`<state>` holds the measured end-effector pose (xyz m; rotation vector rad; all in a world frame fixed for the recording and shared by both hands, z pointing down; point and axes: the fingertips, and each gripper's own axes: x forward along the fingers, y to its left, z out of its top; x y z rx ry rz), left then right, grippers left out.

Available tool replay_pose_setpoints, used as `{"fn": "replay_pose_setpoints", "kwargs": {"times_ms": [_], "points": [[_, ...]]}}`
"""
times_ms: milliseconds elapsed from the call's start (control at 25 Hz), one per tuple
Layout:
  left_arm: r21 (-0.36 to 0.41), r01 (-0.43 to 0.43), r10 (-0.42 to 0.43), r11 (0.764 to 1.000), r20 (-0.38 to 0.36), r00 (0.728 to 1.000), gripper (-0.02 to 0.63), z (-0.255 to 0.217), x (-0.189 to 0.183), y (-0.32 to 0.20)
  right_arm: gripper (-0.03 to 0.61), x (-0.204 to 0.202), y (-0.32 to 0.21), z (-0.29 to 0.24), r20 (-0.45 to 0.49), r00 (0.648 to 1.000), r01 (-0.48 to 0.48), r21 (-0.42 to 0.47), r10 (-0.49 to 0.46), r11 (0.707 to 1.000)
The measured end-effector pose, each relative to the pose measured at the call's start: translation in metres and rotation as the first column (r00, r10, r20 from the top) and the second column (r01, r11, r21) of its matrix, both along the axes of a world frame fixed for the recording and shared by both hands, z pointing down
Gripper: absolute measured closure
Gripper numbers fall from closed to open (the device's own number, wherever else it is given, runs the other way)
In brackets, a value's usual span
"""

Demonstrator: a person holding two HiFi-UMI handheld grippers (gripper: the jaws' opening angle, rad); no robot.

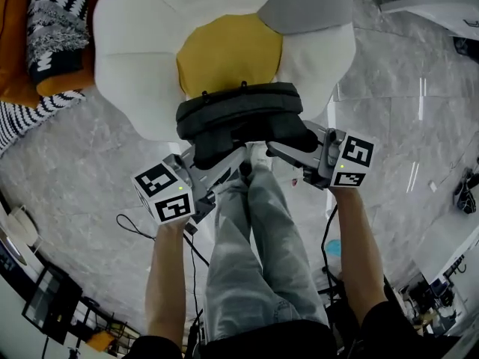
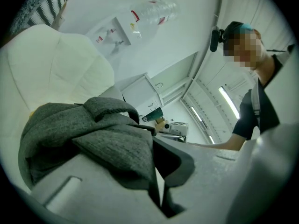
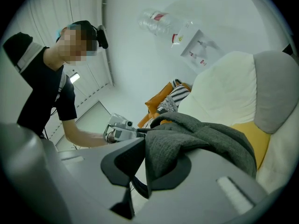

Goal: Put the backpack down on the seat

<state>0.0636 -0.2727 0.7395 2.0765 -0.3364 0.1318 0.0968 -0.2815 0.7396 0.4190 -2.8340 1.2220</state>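
A dark grey backpack [image 1: 239,114] hangs in front of a flower-shaped chair with white petals [image 1: 135,58] and a yellow seat cushion [image 1: 228,51]. It overlaps the cushion's near edge; I cannot tell whether it touches the seat. My left gripper [image 1: 217,159] is shut on the bag's left lower edge, and my right gripper [image 1: 278,148] is shut on its right lower edge. In the left gripper view, grey backpack fabric [image 2: 107,143] is pinched between the jaws of the left gripper [image 2: 156,176]. The right gripper view shows the same backpack fabric [image 3: 187,139] clamped in the right gripper [image 3: 140,171].
An orange cushion [image 1: 15,43] and black-and-white striped fabric [image 1: 56,6] lie at the upper left. One grey petal [image 1: 307,2] is at the chair's upper right. The person's jeans-clad legs [image 1: 258,245] stand below the bag. A black cable [image 1: 131,226] runs over the marble floor.
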Motion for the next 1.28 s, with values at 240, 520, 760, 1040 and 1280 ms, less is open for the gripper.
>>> {"fn": "replay_pose_setpoints", "kwargs": {"times_ms": [240, 520, 760, 1040, 1280], "points": [[0.031, 0.068, -0.069, 0.997, 0.015, 0.998, 0.602, 0.017, 0.0, -0.059, 0.537, -0.002, -0.051, 0.017, -0.01, 1.0, 0.008, 0.032, -0.007, 0.999], [0.043, 0.01, -0.013, 0.999, 0.067, 0.998, 0.601, 0.059, -0.001, -0.087, 0.537, -0.003, -0.086, 0.05, -0.036, 0.997, 0.064, 0.051, -0.063, 0.997], [0.006, 0.035, -0.035, 0.999, 0.086, 0.996, 0.592, 0.102, -0.014, -0.13, 0.537, -0.01, -0.123, 0.094, -0.092, 0.986, 0.141, 0.028, -0.138, 0.99], [-0.039, 0.068, -0.064, 0.997, 0.104, 0.993, 0.588, 0.169, -0.017, -0.173, 0.537, -0.008, -0.166, 0.158, -0.106, 0.987, 0.121, -0.026, -0.123, 0.992], [-0.093, 0.086, -0.073, 0.992, 0.134, 0.988, 0.592, 0.213, -0.016, -0.199, 0.537, -0.007, -0.194, 0.198, -0.122, 0.989, 0.077, -0.041, -0.082, 0.996]]}}
